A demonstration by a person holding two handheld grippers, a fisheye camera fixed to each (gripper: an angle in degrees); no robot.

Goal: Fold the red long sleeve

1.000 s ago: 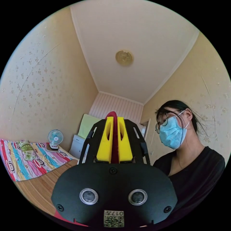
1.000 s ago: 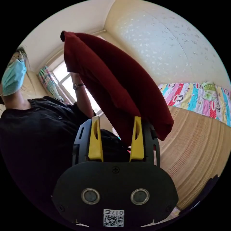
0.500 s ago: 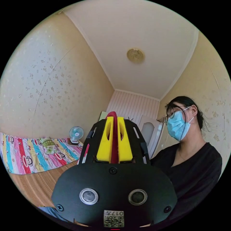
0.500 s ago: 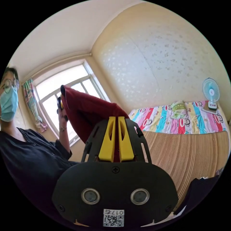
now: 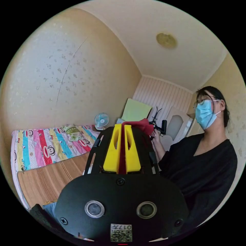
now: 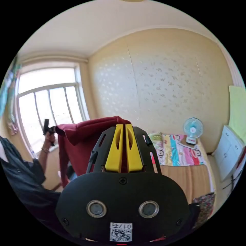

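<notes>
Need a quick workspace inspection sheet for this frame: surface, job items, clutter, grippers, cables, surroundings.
Surface: bed with a woven straw mat, bare where it shows.
Job's things: red long sleeve held up in the air between both grippers, hanging off the mat.
Clutter: cartoon-print quilt at the far end of the bed; small fan beside it; dark patterned cloth at the bed edge.
Grippers: left gripper jaws closed on red fabric; right gripper jaws closed on red fabric.
Cables: nothing seen.
Surroundings: window, wallpapered walls, white cabinet, person in a black top.
</notes>
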